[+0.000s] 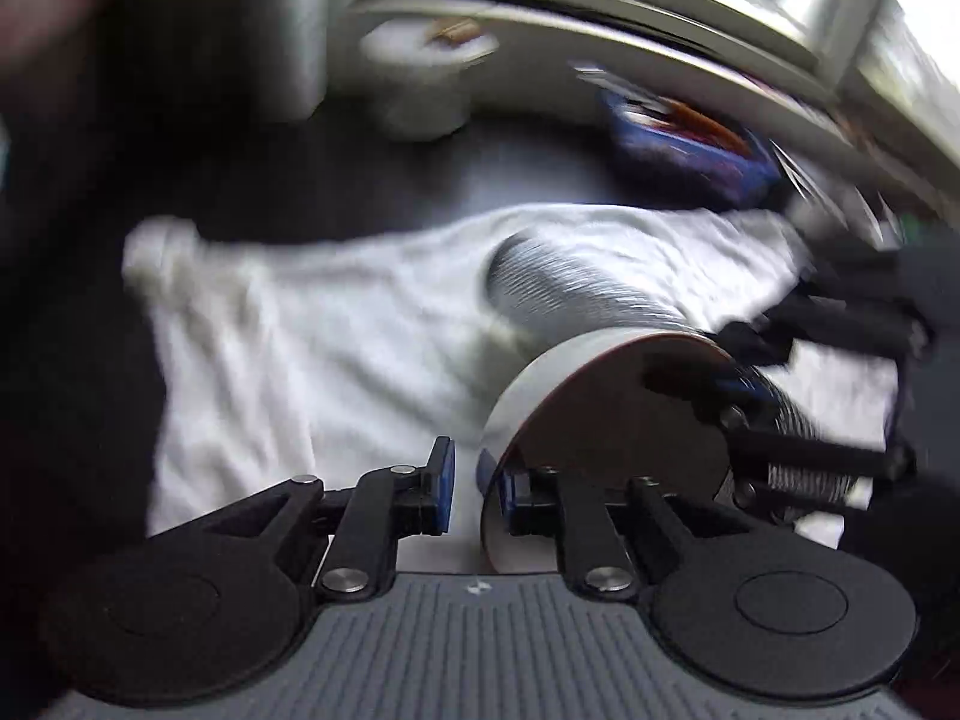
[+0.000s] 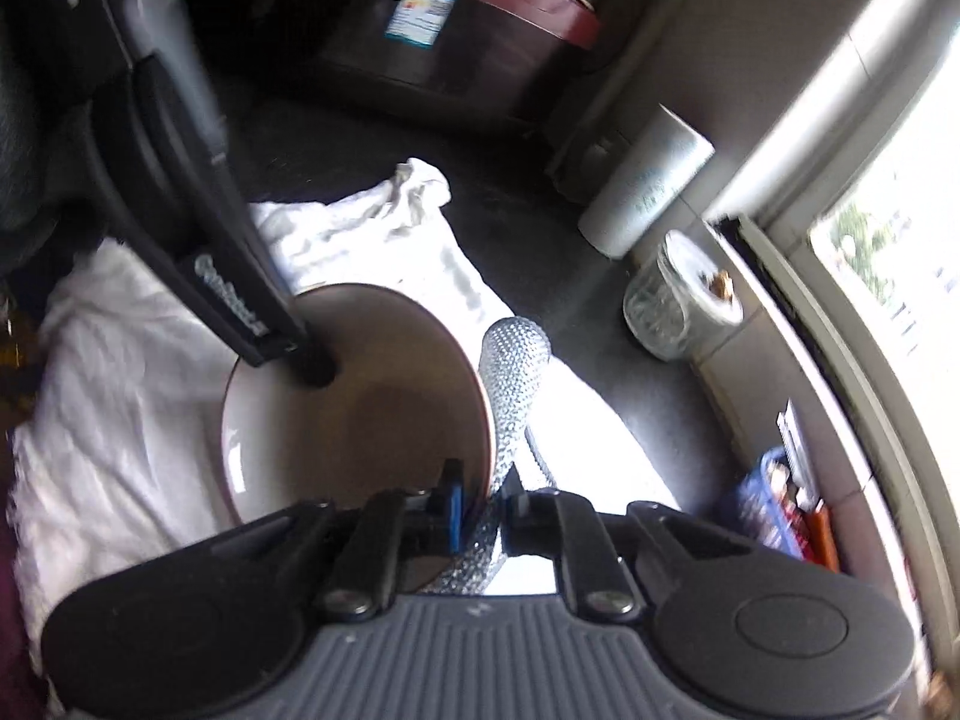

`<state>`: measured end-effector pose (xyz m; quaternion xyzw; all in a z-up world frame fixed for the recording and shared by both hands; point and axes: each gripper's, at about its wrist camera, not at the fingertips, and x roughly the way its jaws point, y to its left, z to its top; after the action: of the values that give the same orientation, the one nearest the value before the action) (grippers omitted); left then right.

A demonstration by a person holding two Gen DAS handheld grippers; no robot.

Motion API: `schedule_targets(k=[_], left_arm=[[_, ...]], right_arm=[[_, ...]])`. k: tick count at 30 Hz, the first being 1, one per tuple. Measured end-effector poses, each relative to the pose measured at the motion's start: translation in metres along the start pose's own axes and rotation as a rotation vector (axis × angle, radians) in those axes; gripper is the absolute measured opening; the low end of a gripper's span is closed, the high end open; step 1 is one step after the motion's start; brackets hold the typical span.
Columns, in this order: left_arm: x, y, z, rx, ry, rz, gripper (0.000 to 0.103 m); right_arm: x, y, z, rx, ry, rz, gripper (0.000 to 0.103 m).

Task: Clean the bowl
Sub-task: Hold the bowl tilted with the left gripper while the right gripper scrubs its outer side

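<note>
A bowl (image 1: 606, 438), white outside and brown inside, is tilted on its side above a white towel (image 1: 300, 330). My left gripper (image 1: 474, 489) has its right finger inside the bowl's rim and its left finger outside with a gap, so it looks open. My right gripper (image 2: 486, 507) is shut on a silver sparkly scrubbing cloth (image 2: 513, 372) that lies against the rim of the bowl (image 2: 360, 408). The left gripper's finger (image 2: 240, 300) reaches into the bowl from the upper left in the right wrist view. The right gripper (image 1: 798, 420) with the cloth (image 1: 558, 288) shows at the bowl in the left wrist view.
The towel (image 2: 120, 396) lies on a dark counter (image 2: 528, 228). A white cup (image 1: 420, 84) and a blue basket (image 1: 684, 144) stand near the window sill. A glass jar (image 2: 684, 300), a paper roll (image 2: 648, 186) and a dark red box (image 2: 456, 18) stand behind.
</note>
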<state>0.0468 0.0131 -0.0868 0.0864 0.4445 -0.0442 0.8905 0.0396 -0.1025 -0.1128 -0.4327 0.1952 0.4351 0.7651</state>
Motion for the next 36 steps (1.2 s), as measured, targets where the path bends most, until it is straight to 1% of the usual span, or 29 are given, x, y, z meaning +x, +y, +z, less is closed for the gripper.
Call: schedule_targets(k=[2,4,5,7,9,10,12,13,15,18,20,22,24,27,30,32,34,36], left_arm=[[-0.004,-0.007,0.005,0.058,-0.016,0.02,0.01],[-0.006,0.0,0.002,-0.032,-0.022,0.005,0.01],[-0.006,0.009,-0.002,-0.118,-0.017,-0.013,0.011],[-0.003,0.029,-0.012,-0.327,0.005,-0.063,0.012],[-0.004,0.047,-0.028,-0.512,0.02,-0.11,0.013],[-0.002,0.053,-0.036,-0.574,0.023,-0.126,0.013],[0.001,0.065,-0.053,-0.742,0.026,-0.162,0.014],[0.002,0.068,-0.059,-0.799,0.028,-0.173,0.015],[0.006,0.078,-0.075,-0.973,0.029,-0.213,0.017],[0.012,0.086,-0.094,-1.165,0.044,-0.26,0.019],[0.018,0.089,-0.107,-1.284,0.066,-0.292,0.019],[0.023,0.09,-0.119,-1.395,0.087,-0.332,0.019],[0.03,0.089,-0.128,-1.493,0.11,-0.377,0.019],[0.038,0.082,-0.13,-1.532,0.128,-0.439,0.018],[0.039,0.074,-0.118,-1.435,0.128,-0.434,0.018],[0.035,0.071,-0.103,-1.308,0.121,-0.386,0.018],[0.024,0.064,-0.08,-1.095,0.095,-0.292,0.019],[0.013,0.057,-0.057,-0.881,0.069,-0.2,0.019]], right_arm=[[-0.002,0.004,0.002,-0.042,-0.003,-0.007,0.01],[-0.002,0.004,0.002,-0.042,-0.002,-0.006,0.011],[-0.001,0.002,0.001,-0.012,0.001,0.004,0.011],[0.0,-0.005,-0.002,0.063,0.008,0.03,0.011],[0.001,-0.011,-0.004,0.125,0.014,0.052,0.012],[0.002,-0.014,-0.007,0.172,0.016,0.074,0.013],[0.004,-0.016,-0.01,0.233,0.02,0.109,0.015],[0.005,-0.018,-0.012,0.261,0.023,0.127,0.016],[0.008,-0.021,-0.016,0.332,0.027,0.173,0.018],[0.012,-0.024,-0.022,0.417,0.03,0.227,0.02],[0.013,-0.023,-0.025,0.455,0.028,0.243,0.02],[0.009,-0.021,-0.026,0.474,0.021,0.244,0.02],[0.007,-0.021,-0.025,0.466,0.012,0.223,0.019],[0.002,-0.024,-0.021,0.408,-0.013,0.161,0.016],[0.001,-0.023,-0.019,0.305,-0.02,0.103,0.013],[0.0,-0.02,-0.019,0.241,-0.018,0.086,0.012],[-0.001,-0.017,-0.019,0.203,-0.018,0.073,0.012],[-0.005,-0.01,-0.017,0.135,-0.029,0.036,0.01]])
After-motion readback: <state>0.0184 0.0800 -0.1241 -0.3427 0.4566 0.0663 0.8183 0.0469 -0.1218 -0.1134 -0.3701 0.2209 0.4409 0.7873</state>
